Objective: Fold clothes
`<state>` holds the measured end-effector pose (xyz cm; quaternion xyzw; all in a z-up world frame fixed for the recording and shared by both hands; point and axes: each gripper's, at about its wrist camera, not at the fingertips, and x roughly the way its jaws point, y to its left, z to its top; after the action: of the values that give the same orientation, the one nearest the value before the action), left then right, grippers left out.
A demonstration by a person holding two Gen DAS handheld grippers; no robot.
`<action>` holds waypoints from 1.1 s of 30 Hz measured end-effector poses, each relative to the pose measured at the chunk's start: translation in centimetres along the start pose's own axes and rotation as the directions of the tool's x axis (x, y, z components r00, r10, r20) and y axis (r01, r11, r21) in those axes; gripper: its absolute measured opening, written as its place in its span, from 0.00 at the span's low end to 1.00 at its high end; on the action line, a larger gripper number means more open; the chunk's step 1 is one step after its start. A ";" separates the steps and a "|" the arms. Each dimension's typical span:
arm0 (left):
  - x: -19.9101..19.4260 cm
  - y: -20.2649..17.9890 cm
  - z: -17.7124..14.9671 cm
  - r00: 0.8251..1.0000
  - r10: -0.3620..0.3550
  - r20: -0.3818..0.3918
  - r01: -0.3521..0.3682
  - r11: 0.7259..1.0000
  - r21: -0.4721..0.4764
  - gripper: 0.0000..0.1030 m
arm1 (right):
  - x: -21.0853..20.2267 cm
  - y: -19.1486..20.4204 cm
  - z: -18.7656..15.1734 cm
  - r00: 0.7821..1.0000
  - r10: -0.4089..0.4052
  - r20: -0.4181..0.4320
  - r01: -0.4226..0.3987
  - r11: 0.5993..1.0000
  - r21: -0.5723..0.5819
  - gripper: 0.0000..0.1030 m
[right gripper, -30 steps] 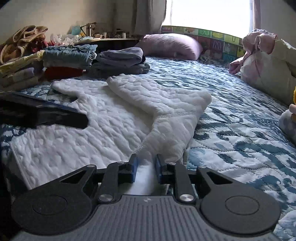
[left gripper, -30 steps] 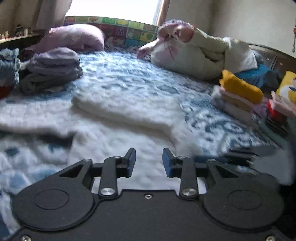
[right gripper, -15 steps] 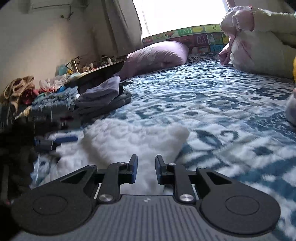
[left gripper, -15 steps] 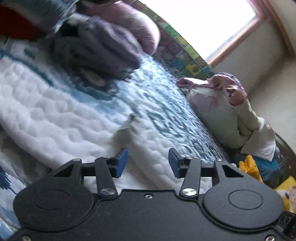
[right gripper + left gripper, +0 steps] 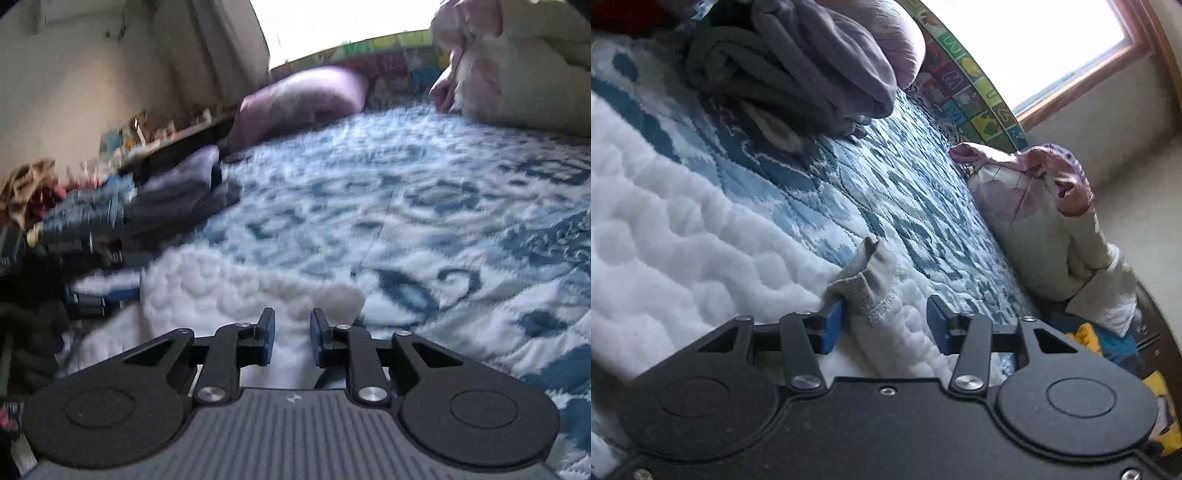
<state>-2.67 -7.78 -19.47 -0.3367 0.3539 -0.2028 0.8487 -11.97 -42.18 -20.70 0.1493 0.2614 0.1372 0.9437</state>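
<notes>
A white quilted garment (image 5: 676, 251) lies spread on the blue patterned bedspread (image 5: 905, 192). In the left wrist view my left gripper (image 5: 884, 317) is open, its jaws on either side of the garment's stitched cuff end (image 5: 875, 280). In the right wrist view the same garment (image 5: 207, 288) lies low in front, blurred. My right gripper (image 5: 291, 332) sits over its near edge with a narrow gap between the jaws and white cloth showing between them. Whether it grips the cloth is unclear.
Folded grey clothes (image 5: 798, 62) are stacked at the bed's far left, also seen in the right wrist view (image 5: 177, 192), beside folded denim (image 5: 85, 214). A purple pillow (image 5: 303, 99) and a bundled duvet (image 5: 1045, 229) lie at the head. The other gripper (image 5: 96, 295) shows at left.
Both grippers have dropped lower and moved closer to the garment. The left gripper has opened wider around the cuff end. The right view has swung and blurred.
</notes>
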 end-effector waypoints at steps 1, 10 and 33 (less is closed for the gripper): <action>0.0 -0.2 -0.1 1.000 0.008 0.001 -0.008 1.000 0.016 0.27 | 0.2 -0.1 0.2 1.000 0.001 0.010 -0.001 1.000 0.005 0.23; -1.7 -1.9 -0.5 0.996 -0.056 0.067 0.043 0.983 0.177 0.14 | 0.3 -0.4 0.4 1.000 -0.010 -0.026 0.012 0.998 0.058 0.23; -7.4 -10.0 -15.7 0.902 -0.177 -0.393 0.424 0.206 0.882 0.12 | -2.3 -7.6 -1.8 0.950 0.288 0.123 -0.296 0.695 0.655 0.53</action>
<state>-20.27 -17.13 -17.06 0.2013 0.1728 -0.5686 0.7787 -13.40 -49.57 -23.84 0.5162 0.2609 0.1818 0.7952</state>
